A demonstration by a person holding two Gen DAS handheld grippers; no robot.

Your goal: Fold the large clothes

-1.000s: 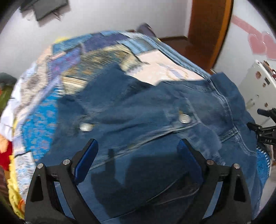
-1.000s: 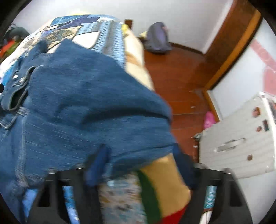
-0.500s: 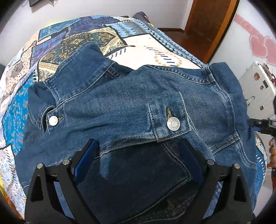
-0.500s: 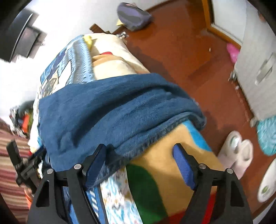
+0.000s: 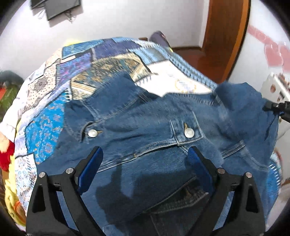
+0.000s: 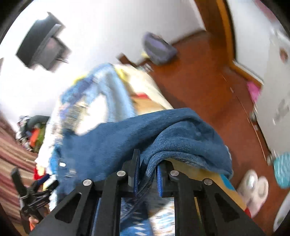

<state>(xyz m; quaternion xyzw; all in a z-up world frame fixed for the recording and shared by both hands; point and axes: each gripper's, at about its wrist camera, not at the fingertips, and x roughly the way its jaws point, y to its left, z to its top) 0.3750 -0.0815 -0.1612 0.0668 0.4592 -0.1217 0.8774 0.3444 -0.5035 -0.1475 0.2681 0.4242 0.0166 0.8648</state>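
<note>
A blue denim jacket (image 5: 154, 130) with metal buttons lies front up on a patchwork bed cover (image 5: 87, 69). My left gripper (image 5: 145, 163) is open and hovers just above the jacket's lower front, holding nothing. My right gripper (image 6: 147, 168) is shut on a fold of the jacket's edge (image 6: 163, 138) at the bed's side and lifts it. The right gripper also shows at the right edge of the left wrist view (image 5: 277, 107). The left gripper shows at the lower left of the right wrist view (image 6: 32, 197).
A wooden floor (image 6: 208, 90) runs beside the bed, with a grey bag (image 6: 157, 49), white slippers (image 6: 253, 188) and a white suitcase (image 6: 277, 90). A dark screen (image 5: 54, 7) hangs on the wall. Clothes (image 6: 34, 134) are piled beyond the bed's far side.
My right gripper has closed on the jacket's edge and raised it. The left gripper has pulled back a little and stays open.
</note>
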